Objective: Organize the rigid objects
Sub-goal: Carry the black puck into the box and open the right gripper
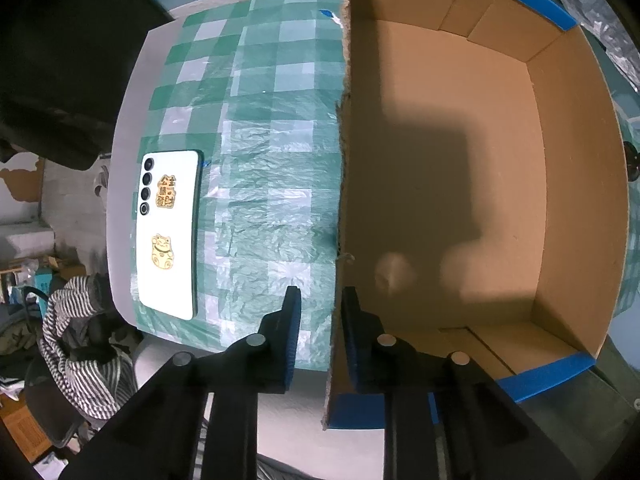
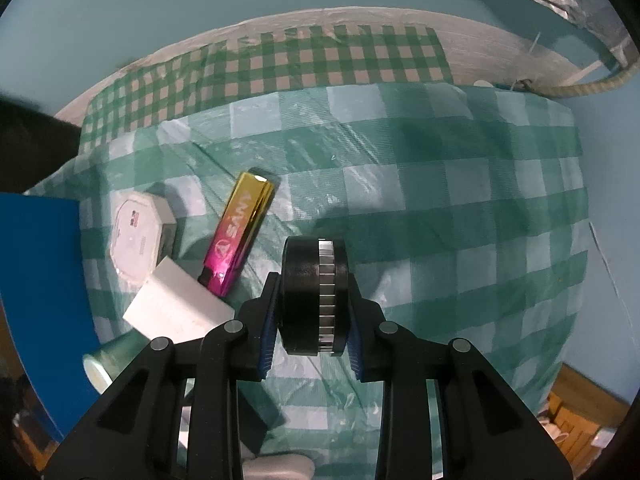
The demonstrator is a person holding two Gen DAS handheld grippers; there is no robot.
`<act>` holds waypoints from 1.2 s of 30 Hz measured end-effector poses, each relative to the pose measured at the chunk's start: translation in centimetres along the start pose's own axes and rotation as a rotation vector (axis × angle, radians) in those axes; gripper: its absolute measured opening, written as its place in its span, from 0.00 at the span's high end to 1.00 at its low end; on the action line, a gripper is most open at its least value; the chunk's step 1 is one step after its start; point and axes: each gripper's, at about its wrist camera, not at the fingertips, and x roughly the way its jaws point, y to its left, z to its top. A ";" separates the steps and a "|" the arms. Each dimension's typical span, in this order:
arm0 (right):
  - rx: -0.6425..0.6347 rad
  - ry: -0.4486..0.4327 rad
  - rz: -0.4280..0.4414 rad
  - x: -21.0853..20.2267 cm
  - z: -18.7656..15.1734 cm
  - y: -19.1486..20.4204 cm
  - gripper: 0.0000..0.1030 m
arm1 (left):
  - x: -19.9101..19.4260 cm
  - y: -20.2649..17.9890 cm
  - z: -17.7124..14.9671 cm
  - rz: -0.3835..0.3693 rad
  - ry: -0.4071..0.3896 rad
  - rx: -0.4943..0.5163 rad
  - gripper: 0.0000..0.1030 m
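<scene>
left gripper [image 1: 320, 312] clamped on the box [image 1: 576, 184] wall, right gripper [image 2: 314, 304] clamped on the black wheel [image 2: 314, 296]; keep the box steady, lower the wheel inside gently.

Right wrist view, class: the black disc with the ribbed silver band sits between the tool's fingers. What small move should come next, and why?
Probably a short lift straight up. The right tool is shut on the black disc, with the gold-pink bar and white block close beside it. The left tool grips the cardboard box wall, and the box looks empty.
</scene>
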 end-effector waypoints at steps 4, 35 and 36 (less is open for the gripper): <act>-0.011 0.001 0.006 -0.9 -0.6 0.7 0.72 | 0.0 -0.1 -0.2 -0.013 0.004 0.015 0.86; -0.375 -0.073 0.178 -9.5 -1.3 19.6 0.72 | 0.3 -0.4 -0.7 -0.035 0.015 0.093 0.91; -0.388 -0.070 0.179 -9.5 -1.2 20.2 0.72 | 0.3 -0.4 -0.7 -0.035 0.016 0.093 0.91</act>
